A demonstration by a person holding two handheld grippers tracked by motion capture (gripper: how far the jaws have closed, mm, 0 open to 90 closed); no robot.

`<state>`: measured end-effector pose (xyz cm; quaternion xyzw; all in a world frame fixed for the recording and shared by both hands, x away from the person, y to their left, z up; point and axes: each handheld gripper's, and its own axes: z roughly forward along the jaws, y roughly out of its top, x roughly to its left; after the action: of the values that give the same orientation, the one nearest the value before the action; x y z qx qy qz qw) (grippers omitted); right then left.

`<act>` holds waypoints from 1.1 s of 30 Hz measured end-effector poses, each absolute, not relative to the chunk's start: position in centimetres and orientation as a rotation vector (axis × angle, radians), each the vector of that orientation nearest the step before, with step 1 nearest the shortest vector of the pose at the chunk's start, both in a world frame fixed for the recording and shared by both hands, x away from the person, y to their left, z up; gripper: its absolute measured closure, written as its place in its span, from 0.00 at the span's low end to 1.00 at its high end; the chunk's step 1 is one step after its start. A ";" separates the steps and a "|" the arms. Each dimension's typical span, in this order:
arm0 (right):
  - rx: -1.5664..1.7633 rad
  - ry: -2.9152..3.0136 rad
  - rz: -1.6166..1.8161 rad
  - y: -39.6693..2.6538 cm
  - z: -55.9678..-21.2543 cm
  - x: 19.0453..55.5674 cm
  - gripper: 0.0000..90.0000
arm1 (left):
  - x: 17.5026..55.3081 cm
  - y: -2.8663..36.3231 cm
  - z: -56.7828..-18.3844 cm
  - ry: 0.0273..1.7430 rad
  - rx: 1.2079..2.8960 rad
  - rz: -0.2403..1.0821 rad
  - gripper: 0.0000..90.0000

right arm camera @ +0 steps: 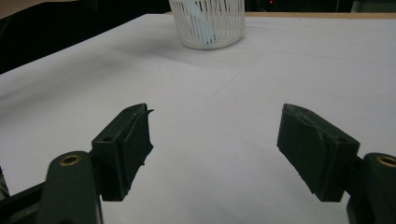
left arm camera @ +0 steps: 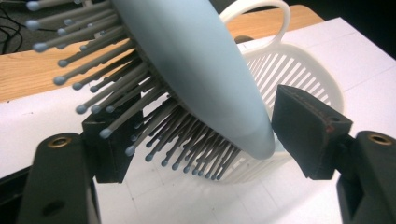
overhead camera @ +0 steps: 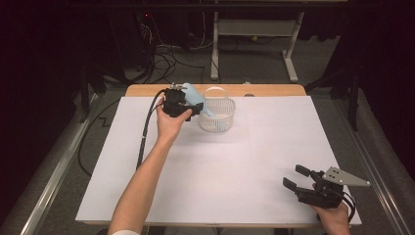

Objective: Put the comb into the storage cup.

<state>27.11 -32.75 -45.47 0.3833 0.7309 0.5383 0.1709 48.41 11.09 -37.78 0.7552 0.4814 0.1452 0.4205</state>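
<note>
**Hairbrush Hangs at the Basket's Edge**

The white-covered table (overhead camera: 220, 166) takes up most of the scene, with the white slotted basket (overhead camera: 217, 113) standing near its far edge. Leaning into that basket is a pale blue hairbrush (overhead camera: 195, 96), head up and its narrower end down inside the rim. The left gripper (overhead camera: 188, 110) sits right at it: in the left gripper view the jaws stand either side of the brush (left arm camera: 196, 70), one against the bristles, the other apart from the smooth back, so nothing clamps it. The right gripper (overhead camera: 296, 178) rests near the front corner, jaws wide, nothing between them.

To me the risk is the brush snagging its bristles on the near jaw as the hand backs off, tipping the light basket or dragging the brush out.
</note>
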 end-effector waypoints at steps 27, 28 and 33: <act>1.091 2.082 1.518 -32.7 -45.5 27.1 0.29 | 47.2 11.9 -38.4 1.176 1.939 0.377 0.26; 1.091 2.082 1.518 -32.7 -45.5 27.1 0.29 | 47.1 11.9 -38.3 1.174 1.940 0.379 0.26; 1.091 2.082 1.517 -32.7 -45.5 27.1 0.29 | 46.8 12.1 -38.3 1.166 1.942 0.380 0.26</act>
<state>27.12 -32.68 -45.50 0.3841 0.7332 0.5343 0.1712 46.81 12.08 -38.31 0.7712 0.4630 0.1511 0.4100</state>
